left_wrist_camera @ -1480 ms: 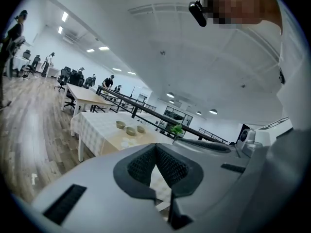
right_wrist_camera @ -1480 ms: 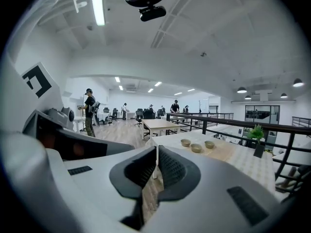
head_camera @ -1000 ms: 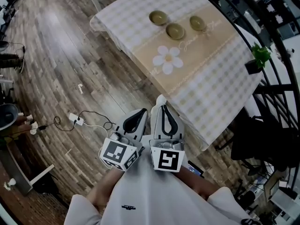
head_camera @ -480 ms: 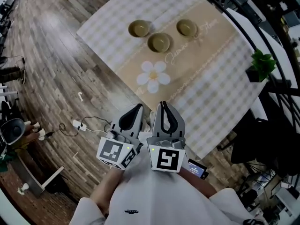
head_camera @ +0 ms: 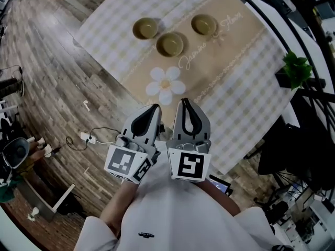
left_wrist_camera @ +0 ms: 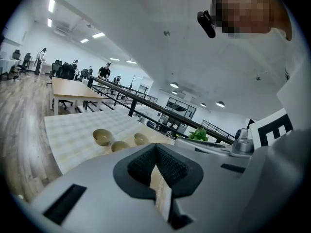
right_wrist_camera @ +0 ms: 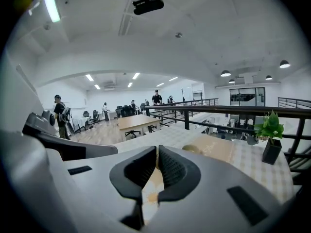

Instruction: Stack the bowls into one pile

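in the head view, three bowls (head_camera: pixel 146 28) (head_camera: pixel 170 44) (head_camera: pixel 204 24) are sitting apart on the table (head_camera: pixel 235 88), while the left gripper (head_camera: pixel 152 109) and right gripper (head_camera: pixel 184 103) are hanging side by side short of it, probably lining up. in the left gripper view, its jaws are pressing together on nothing. in the right gripper view, those jaws are likewise closing on nothing.

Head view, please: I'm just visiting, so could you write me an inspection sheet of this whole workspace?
Surface: table, checked cloth, beige runner with daisy print.
Job's things: left bowl, middle bowl, right bowl, upright, apart, none stacked.
Clutter: potted plant near the table's right edge.
Grippers: left gripper and right gripper side by side, short of the bowls, jaws together, empty.
Cables: white cable on the wood floor.
Surroundings: railing, desks, people far off.
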Available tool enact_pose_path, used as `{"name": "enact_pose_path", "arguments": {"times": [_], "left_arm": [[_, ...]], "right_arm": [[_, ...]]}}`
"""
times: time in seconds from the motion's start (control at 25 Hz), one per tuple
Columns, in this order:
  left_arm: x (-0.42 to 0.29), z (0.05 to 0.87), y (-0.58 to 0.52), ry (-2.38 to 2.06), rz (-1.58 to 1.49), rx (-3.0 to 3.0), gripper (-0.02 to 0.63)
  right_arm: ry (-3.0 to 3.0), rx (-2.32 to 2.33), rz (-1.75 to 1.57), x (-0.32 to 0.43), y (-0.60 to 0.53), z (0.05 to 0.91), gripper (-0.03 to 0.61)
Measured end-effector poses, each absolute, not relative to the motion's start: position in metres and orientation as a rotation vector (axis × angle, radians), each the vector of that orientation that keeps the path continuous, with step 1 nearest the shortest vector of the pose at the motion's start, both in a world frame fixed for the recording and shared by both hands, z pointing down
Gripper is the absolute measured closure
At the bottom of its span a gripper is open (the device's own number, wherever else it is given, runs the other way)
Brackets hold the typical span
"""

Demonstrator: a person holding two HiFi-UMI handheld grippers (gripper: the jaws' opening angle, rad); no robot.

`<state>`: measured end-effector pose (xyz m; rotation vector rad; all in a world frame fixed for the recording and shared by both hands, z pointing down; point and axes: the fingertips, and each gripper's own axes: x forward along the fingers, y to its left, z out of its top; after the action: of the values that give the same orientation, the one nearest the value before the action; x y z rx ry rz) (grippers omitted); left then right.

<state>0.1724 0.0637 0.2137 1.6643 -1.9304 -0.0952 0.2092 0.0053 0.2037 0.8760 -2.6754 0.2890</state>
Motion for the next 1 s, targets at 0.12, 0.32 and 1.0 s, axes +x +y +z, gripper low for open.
{"name": "enact_pose_path", "arguments": {"times": [0.12, 0.32, 1.0], "left_arm": [[0.156, 0.209, 0.060, -1.916, -0.120, 1.658, 0.597], [0.125, 0.194, 0.033, -1.873, -0.143, 1.650, 0.597], [0.101, 0.371, 0.024, -1.853, -0.069, 1.631, 0.597]], "right_arm": [[-2.705, 0.906, 0.232, 0.186, -0.008, 0.193, 0.540], [-2.637, 0.898, 0.220, 0.149, -0.044, 0.179, 0.540], [-2.584, 0.569, 0.175, 0.127, -0.047, 0.382, 0.538]]}}
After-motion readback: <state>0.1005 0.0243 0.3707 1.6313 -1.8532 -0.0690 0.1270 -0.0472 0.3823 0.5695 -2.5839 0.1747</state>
